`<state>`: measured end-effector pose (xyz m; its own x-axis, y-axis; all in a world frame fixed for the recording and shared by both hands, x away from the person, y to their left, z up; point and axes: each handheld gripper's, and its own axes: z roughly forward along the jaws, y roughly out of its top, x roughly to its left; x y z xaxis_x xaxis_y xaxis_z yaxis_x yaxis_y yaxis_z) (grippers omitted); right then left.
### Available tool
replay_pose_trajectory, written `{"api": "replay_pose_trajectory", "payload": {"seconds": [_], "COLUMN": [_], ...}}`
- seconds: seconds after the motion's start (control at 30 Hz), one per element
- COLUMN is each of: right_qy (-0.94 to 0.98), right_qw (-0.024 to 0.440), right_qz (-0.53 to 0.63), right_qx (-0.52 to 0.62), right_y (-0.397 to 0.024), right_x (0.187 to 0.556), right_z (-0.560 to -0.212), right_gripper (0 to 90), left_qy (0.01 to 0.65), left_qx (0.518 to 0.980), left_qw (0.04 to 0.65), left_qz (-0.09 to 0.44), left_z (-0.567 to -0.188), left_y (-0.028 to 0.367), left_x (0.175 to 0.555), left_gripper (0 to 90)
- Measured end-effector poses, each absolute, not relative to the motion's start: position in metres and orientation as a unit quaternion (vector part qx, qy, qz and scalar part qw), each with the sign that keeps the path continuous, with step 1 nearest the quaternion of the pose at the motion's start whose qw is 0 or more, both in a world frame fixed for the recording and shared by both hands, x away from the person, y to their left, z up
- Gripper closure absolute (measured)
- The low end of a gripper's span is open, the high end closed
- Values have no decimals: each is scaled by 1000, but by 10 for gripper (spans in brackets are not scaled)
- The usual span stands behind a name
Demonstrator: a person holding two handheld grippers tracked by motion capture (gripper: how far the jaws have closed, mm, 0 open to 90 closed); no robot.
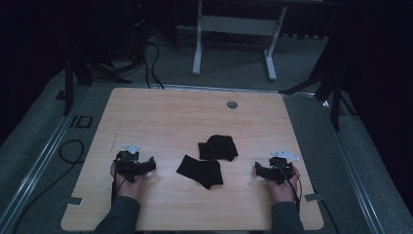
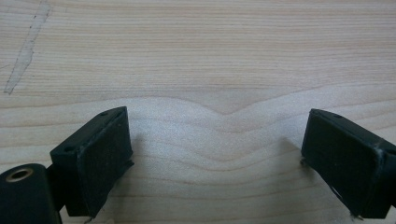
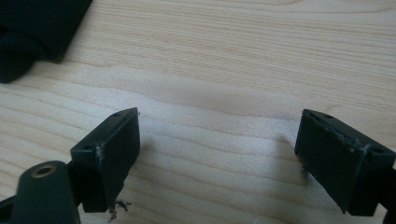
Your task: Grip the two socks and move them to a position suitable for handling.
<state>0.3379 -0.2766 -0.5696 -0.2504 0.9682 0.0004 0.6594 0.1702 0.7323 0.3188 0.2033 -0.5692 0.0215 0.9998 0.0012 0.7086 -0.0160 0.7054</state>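
Left gripper (image 1: 152, 164) at 9 o'clock and right gripper (image 1: 257, 169) at 3 o'clock of two crumpled black cloths (image 1: 199, 170) on the light wooden table (image 1: 165, 117) had jaws spread, empty.

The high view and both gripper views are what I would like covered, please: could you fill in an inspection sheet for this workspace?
Surface: light wooden table, with a pale scuff in the left gripper view and a small round grey fitting near the far edge.
Job's things: two black cloth pieces, far cloth and near cloth, lying between the grippers.
Clutter: nothing seen.
Grippers: left gripper and right gripper both open, holding nothing, resting low over bare wood.
Cables: black cable loop on the floor left of the table.
Surroundings: dark room, grey carpet, white desk frame behind.
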Motion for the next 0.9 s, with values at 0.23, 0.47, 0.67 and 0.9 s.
{"api": "replay_pose_trajectory", "payload": {"seconds": [0.23, 0.47, 0.67, 0.9], "right_qy": [725, 732, 745, 762], "right_qw": [244, 236, 223, 202], "right_qz": [316, 309, 309, 319], "right_qx": [561, 559, 547, 527], "right_y": [-276, -270, -268, -259], "right_x": [336, 333, 329, 325], "right_z": [-570, -564, -560, -557], "right_gripper": [145, 317, 498, 682], "left_qy": [629, 621, 612, 610], "left_qx": [677, 690, 698, 702], "left_qw": [279, 274, 277, 276], "left_qz": [262, 252, 246, 243], "left_z": [-569, -567, -566, -565], "left_y": [208, 211, 216, 218], "left_x": [317, 316, 316, 315], "left_gripper": [94, 96, 116, 156]}}
